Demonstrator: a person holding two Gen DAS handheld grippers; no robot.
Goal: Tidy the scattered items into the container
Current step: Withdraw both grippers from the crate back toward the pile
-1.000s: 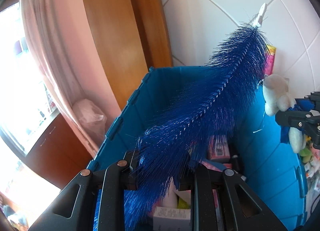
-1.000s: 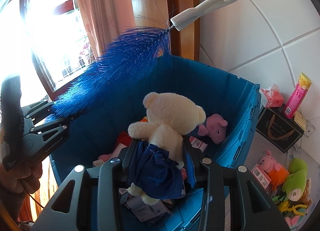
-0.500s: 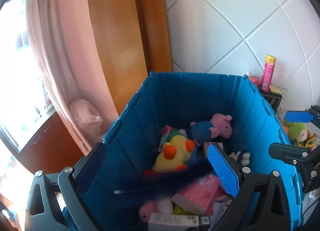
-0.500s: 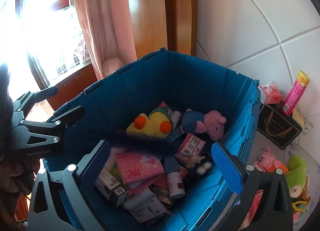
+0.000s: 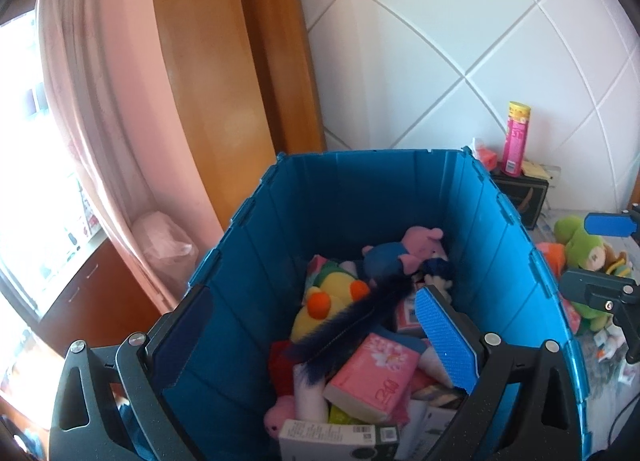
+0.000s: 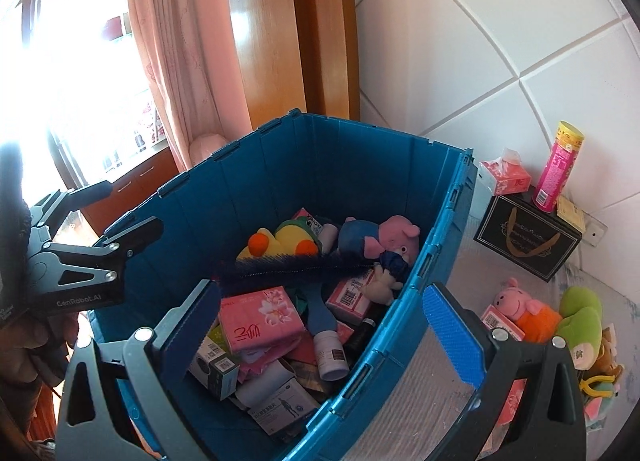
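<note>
Both tongs gape wide and empty over the deep blue plastic crate [image 6: 400, 165], where a long blue bristle brush [image 6: 296, 265] lies across the pile. Remaining plush toys, among them a pink-and-orange pig [image 6: 524, 311], lie outside on the surface to the crate's right, nearer the right tongs [image 6: 320, 325] than the left tongs [image 5: 312, 337].

My two grippers are black frames with silver screws and blue ribbed pads [image 6: 452, 335], the left gripper [image 6: 86, 217] beside the blue container [image 6: 360, 165] stamped "GenRobot.AI" in white, a dark knit sleeve [image 6: 16, 205] behind it.
</note>
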